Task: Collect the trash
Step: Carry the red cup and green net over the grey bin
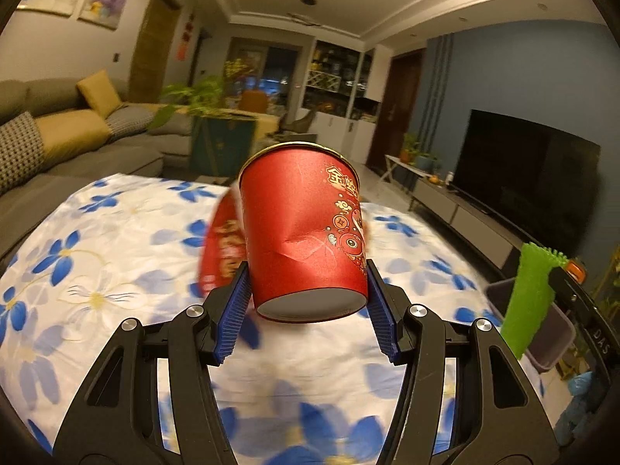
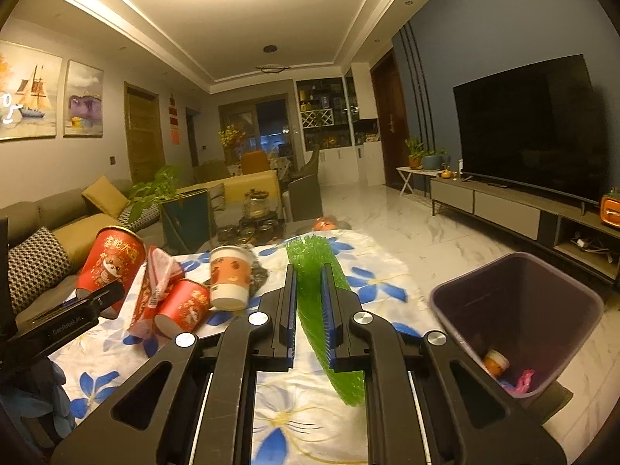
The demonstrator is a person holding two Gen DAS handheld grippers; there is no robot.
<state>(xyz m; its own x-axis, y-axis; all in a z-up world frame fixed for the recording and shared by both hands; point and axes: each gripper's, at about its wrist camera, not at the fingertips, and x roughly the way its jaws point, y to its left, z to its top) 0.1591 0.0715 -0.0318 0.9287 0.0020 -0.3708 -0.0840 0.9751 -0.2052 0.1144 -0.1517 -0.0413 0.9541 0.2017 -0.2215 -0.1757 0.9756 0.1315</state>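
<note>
My left gripper (image 1: 308,267) is shut on a dented red paper cup (image 1: 306,232), held tilted above the floral-cloth table (image 1: 116,240). In the right wrist view the same cup (image 2: 110,267) hangs at the left in that gripper (image 2: 97,300). My right gripper (image 2: 309,275) is shut on a green mesh sheet (image 2: 343,372) that hangs down over the table. A second red cup (image 2: 182,306), a torn red packet (image 2: 153,286) and a white-and-orange coffee cup (image 2: 229,277) lie together on the cloth.
A purple-grey trash bin (image 2: 542,306) stands off the table's right edge with a small cup and pink scrap inside. A sofa (image 2: 58,224) runs along the left; a TV stand (image 2: 503,209) lines the right wall. A glass teapot (image 2: 255,203) sits beyond the table.
</note>
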